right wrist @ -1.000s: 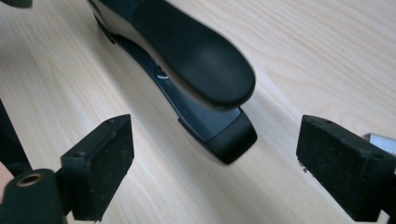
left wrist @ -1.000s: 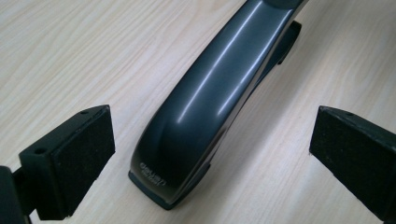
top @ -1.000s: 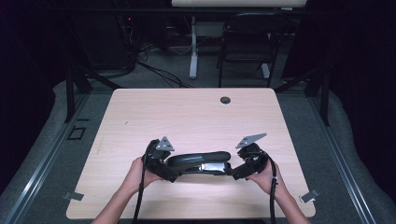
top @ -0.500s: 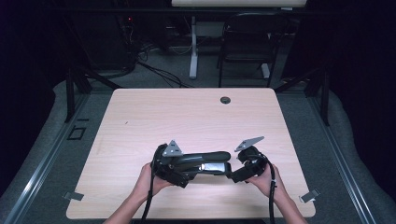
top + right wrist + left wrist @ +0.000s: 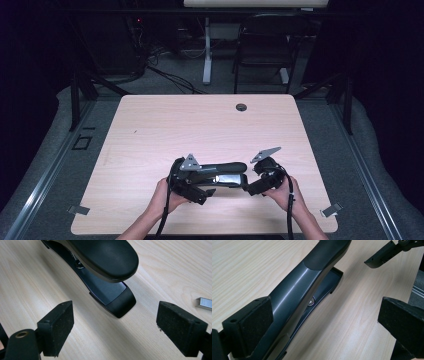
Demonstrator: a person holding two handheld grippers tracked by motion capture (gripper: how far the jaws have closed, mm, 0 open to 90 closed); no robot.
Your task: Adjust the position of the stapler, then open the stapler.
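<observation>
A black stapler (image 5: pixel 222 173) lies on the wooden table (image 5: pixel 165 130) near its front edge, between my two grippers. My left gripper (image 5: pixel 199 186) is at the stapler's rear end. In the left gripper view that gripper (image 5: pixel 327 322) is open, and the stapler's glossy arm (image 5: pixel 294 297) runs up beside the left pad (image 5: pixel 254 325), apparently touching it. My right gripper (image 5: pixel 253 186) faces the stapler's front end. In the right gripper view it (image 5: pixel 117 327) stands open, with the stapler's head and base (image 5: pixel 112 295) just ahead of the pads and nothing between them.
A small strip of staples (image 5: pixel 203 303) lies on the table at the right of the right gripper view. A round cable hole (image 5: pixel 241 107) sits near the far edge. A chair (image 5: pixel 262 45) and a desk leg stand beyond the table.
My left gripper has moved right, closing in along the stapler's rear end. The right gripper and the stapler have barely moved.
</observation>
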